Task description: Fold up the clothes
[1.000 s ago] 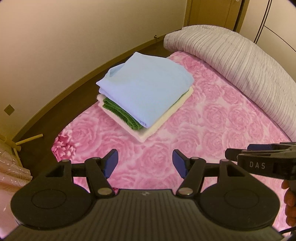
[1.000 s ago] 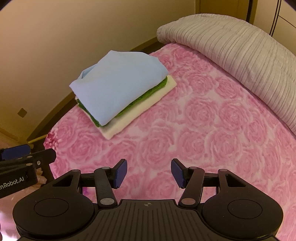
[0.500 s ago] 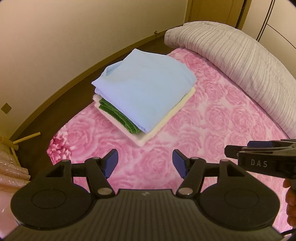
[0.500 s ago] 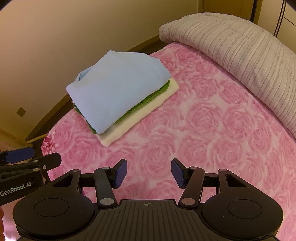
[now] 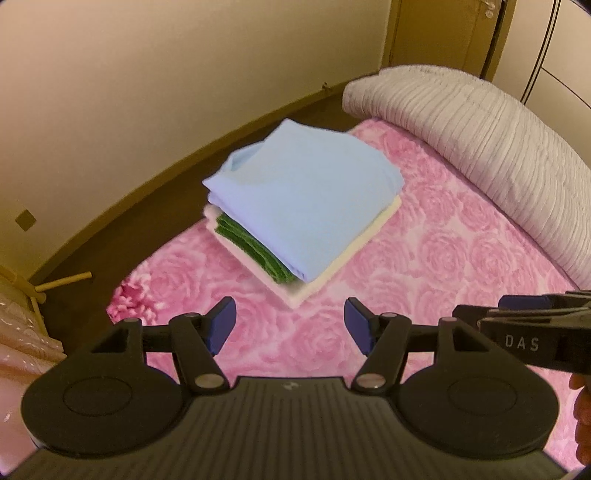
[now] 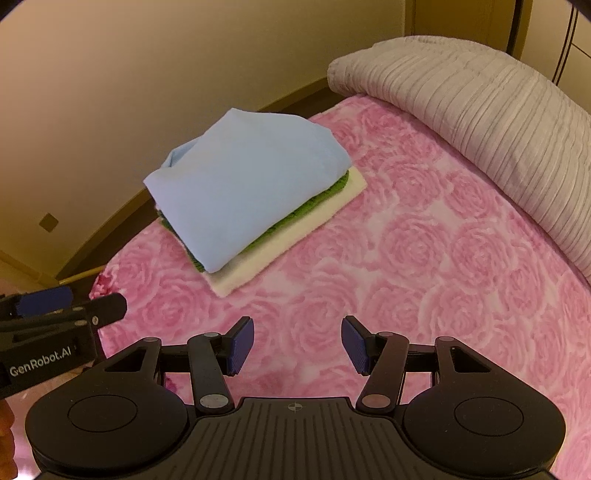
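Note:
A stack of folded clothes lies near the corner of the pink rose bedspread [image 5: 424,258]: a light blue garment [image 5: 310,195] on top, a green knit one [image 5: 255,251] under it, a white one [image 5: 332,273] at the bottom. The same blue garment [image 6: 243,184], green layer [image 6: 303,214] and white layer [image 6: 295,243] show in the right wrist view. My left gripper [image 5: 290,325] hovers open above bare bedspread, short of the stack, nothing between its blue pads. My right gripper [image 6: 297,343] is likewise open and empty, beside the left one.
A rolled grey ribbed quilt [image 5: 480,147] lies along the far right of the bed. The bed's corner edge [image 5: 122,306] drops to dark floor by a beige wall. A wooden frame with pink fabric [image 5: 22,332] stands at lower left. A door [image 5: 443,33] is behind.
In both views the stack has drifted slightly upward and the view has tilted a little; the grippers stay open and empty, side by side.

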A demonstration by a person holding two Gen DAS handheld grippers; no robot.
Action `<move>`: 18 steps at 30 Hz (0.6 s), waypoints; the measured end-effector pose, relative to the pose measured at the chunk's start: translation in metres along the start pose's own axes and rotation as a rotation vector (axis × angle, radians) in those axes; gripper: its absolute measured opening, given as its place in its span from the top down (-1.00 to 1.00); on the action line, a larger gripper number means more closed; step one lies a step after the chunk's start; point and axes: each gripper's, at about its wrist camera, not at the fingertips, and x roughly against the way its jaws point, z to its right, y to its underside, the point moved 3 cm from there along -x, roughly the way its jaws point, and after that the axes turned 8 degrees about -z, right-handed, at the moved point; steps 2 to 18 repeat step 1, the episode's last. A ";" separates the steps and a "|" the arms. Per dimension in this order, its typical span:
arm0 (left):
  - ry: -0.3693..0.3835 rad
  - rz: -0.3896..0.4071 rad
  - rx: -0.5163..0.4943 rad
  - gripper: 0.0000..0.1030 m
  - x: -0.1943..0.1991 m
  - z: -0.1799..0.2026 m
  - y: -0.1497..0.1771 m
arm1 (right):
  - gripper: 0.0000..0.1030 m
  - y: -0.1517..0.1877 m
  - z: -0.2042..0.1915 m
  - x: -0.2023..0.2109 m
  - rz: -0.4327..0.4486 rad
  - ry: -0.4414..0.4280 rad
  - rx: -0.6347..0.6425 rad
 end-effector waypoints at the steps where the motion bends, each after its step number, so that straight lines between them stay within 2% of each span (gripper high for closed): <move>1: -0.001 0.010 -0.001 -0.19 0.004 0.000 0.001 | -0.10 0.002 -0.002 0.003 0.006 0.000 0.002; 18: -0.001 0.010 -0.001 -0.19 0.004 0.000 0.001 | -0.10 0.002 -0.002 0.003 0.006 0.000 0.002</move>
